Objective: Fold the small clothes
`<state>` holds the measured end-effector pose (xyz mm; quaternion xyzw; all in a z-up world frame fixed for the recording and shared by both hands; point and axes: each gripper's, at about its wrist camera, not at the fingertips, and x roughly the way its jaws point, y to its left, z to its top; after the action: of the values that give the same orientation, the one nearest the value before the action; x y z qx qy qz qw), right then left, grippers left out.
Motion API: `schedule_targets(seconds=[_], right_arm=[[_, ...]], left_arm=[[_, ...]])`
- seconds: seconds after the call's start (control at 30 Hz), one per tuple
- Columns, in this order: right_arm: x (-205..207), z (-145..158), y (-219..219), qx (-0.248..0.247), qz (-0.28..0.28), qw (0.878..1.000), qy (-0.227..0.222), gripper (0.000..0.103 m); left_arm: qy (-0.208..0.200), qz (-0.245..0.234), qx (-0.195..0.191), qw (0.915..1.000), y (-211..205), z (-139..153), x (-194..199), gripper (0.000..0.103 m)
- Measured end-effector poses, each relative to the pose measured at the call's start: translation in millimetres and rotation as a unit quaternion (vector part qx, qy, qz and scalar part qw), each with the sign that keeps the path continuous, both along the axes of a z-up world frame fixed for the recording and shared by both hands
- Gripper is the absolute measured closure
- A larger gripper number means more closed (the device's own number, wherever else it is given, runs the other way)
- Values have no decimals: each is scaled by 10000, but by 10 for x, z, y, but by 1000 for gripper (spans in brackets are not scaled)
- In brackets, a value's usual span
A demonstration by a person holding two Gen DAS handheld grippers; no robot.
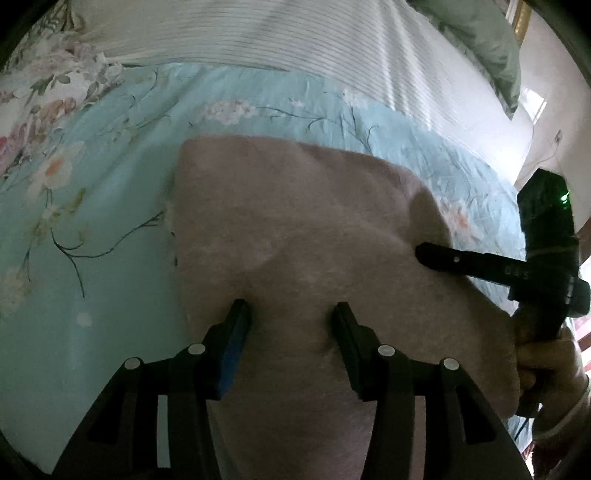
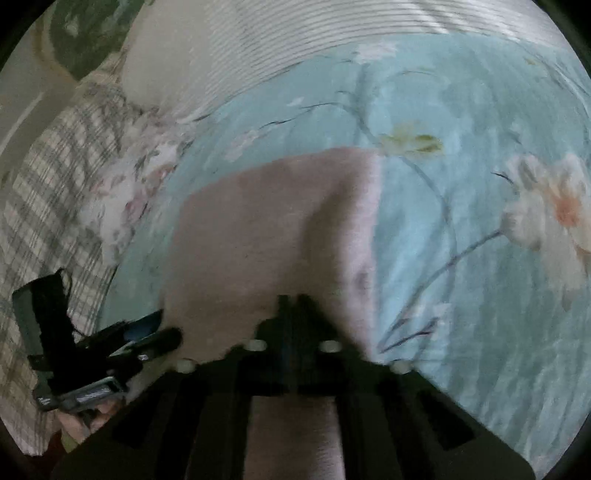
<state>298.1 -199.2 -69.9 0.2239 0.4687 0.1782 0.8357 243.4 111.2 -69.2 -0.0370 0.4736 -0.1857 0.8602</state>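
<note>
A small pinkish-beige garment (image 1: 295,229) lies on a light blue floral bedspread (image 1: 110,229). My left gripper (image 1: 291,314) is open, its fingers spread just above the garment's near part. My right gripper (image 2: 293,301) is shut, its fingers pressed together on the garment (image 2: 266,229) near its right edge. In the left wrist view the right gripper (image 1: 424,254) comes in from the right, its tips touching the garment's right side. In the right wrist view the left gripper (image 2: 162,332) sits at the garment's left edge.
A white striped sheet (image 1: 258,33) lies beyond the bedspread. A green pillow (image 1: 491,44) is at the far right. A plaid cloth (image 2: 55,192) lies to the left of the bedspread (image 2: 461,240). A hand (image 1: 546,369) holds the right gripper.
</note>
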Motion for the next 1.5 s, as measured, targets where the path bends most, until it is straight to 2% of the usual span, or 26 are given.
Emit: schedule_targets(seconds=[0.1,0.17,0.27,0.43,0.53,0.6,0.67,0.7,0.77,0.8,0.83,0.97,1.03,1.13,1.17,1.23,1.4,1.47,1.5], right_arm=[[-150,194,-1,-94,-54,9998,-158,100],[-361,396,45,-68,114,9990,-432,100],[-716,526,94,-48,372,9976,-589,99],[-1059,353,124,-166,334,9982,-461,99],[-1073,298,3,73,121,9991,-411,99],[-1043,318,58,-77,209,9985,-490,99],[-1000,210,57,-486,124,9981,-352,100],[-964,119,23,-536,62,9982,-263,103],[-952,15,-83,-196,-89,9996,-164,103],[-986,39,-101,-140,-149,9996,-186,103],[-1041,104,-78,-225,-155,9993,-257,99],[-1330,373,94,-84,295,9978,-582,99],[-1470,353,166,-264,453,9972,-539,98],[-1557,83,120,-862,320,9957,-109,99],[-1577,-32,53,-841,241,9962,5,101],[-1597,-65,-28,-570,132,9983,-53,102],[-1585,-28,33,-755,154,9970,-19,100],[-1606,40,-7,-498,105,9987,19,99],[-1620,133,0,-363,125,9992,-107,98]], left_arm=[[-64,-1,7,10000,46,112,-116,60],[-110,-37,-118,9999,121,192,-271,60],[-218,-165,-415,9988,235,285,-601,60],[-354,-474,-577,9966,272,334,-1134,60],[-385,-639,-581,9955,240,337,-1278,60],[-290,-613,-417,9968,194,252,-1284,60],[-138,-582,-340,9976,175,109,-1211,63],[-38,-539,-320,9980,170,27,-1179,65],[96,-452,-339,9984,174,-56,-1125,68],[60,-456,-394,9982,185,-24,-1153,68],[12,-515,-467,9976,192,34,-1198,68],[-89,-680,-456,9966,218,104,-1325,68],[-17,-677,-374,9970,219,18,-1374,68],[47,-577,-283,9979,214,-99,-1429,68],[23,-562,-316,9979,215,-100,-1438,68],[-1,-551,-229,9982,182,-91,-1440,68],[-64,-500,-49,9987,100,-108,-1465,66],[-58,-486,-35,9988,90,-75,-1474,66],[-68,-498,-70,9987,96,-49,-1489,66]])
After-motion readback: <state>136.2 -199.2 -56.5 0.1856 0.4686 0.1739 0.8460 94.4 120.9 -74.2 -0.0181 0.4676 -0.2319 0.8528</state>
